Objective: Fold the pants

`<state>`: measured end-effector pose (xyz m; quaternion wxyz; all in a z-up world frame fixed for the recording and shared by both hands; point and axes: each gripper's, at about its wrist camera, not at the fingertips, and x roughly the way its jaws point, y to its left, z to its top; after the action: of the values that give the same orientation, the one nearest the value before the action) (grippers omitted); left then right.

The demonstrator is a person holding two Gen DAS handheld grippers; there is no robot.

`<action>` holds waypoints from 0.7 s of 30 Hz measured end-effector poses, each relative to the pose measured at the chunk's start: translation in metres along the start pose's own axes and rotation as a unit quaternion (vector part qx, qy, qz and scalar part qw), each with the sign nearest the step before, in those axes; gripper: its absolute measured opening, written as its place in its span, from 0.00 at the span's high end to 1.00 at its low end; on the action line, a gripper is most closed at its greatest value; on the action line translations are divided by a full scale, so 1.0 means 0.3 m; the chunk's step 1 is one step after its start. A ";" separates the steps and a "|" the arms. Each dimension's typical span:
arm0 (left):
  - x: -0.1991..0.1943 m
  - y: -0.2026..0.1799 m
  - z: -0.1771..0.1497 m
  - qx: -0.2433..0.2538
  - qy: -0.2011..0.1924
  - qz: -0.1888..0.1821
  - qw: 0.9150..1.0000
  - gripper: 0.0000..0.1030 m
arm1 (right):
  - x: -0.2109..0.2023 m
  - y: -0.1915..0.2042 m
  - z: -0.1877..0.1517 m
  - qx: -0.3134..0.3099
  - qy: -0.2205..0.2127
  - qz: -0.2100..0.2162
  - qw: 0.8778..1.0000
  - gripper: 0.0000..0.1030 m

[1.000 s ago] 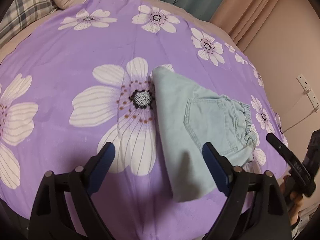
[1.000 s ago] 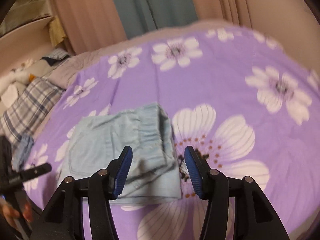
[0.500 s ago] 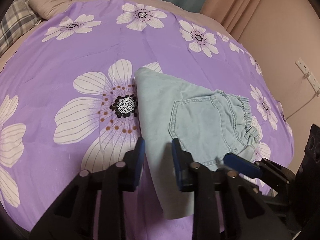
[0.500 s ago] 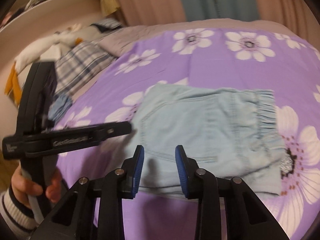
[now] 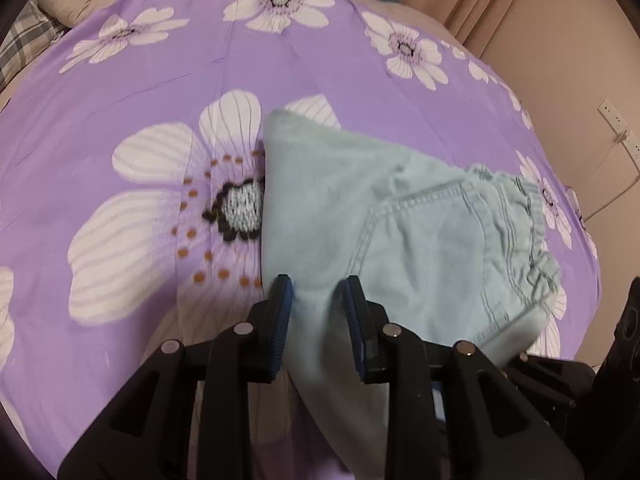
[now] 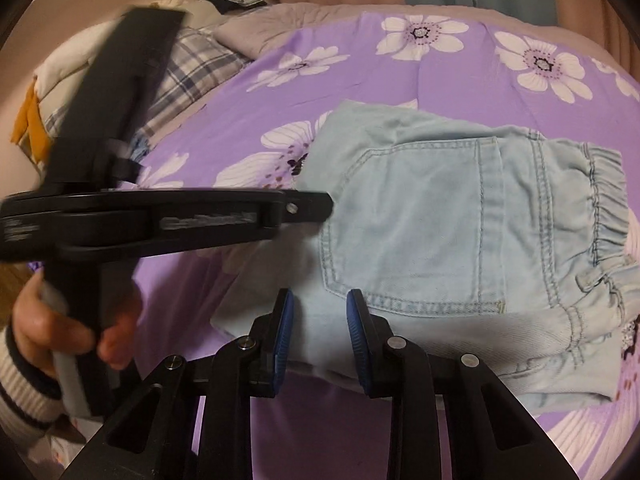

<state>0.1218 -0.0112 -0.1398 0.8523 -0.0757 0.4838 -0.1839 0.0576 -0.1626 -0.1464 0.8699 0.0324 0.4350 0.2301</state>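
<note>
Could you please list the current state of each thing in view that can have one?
pants: folded into a compact stack, lying on the bedsheet, back pocket facing up, near edge slightly lifted.
left gripper: partly closed, fingers straddling the near edge of the pants; grip cannot be confirmed.
right gripper: partly closed at the near edge of the pants; grip cannot be confirmed.
bedsheet: spread fairly flat, a few creases.
</note>
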 end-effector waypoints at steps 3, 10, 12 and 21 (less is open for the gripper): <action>0.020 0.024 0.036 -0.010 -0.008 -0.004 1.000 0.74 | -0.002 -0.005 -0.005 0.001 -0.003 0.007 1.000 0.71; 0.061 0.043 0.121 -0.012 -0.012 -0.014 1.000 0.74 | -0.004 -0.007 -0.011 0.003 -0.008 0.014 1.000 0.71; 0.057 0.058 0.146 -0.020 -0.022 -0.024 0.999 0.73 | 0.000 -0.012 -0.010 0.007 -0.008 0.017 1.000 0.71; 0.100 0.077 0.239 -0.032 -0.015 -0.015 0.999 0.77 | 0.002 -0.013 -0.011 0.008 -0.011 0.019 1.000 0.71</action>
<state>0.2024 -0.0050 -0.1337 0.8538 -0.1125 0.4754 -0.1800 0.0568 -0.1662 -0.1496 0.8696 0.0500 0.4268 0.2431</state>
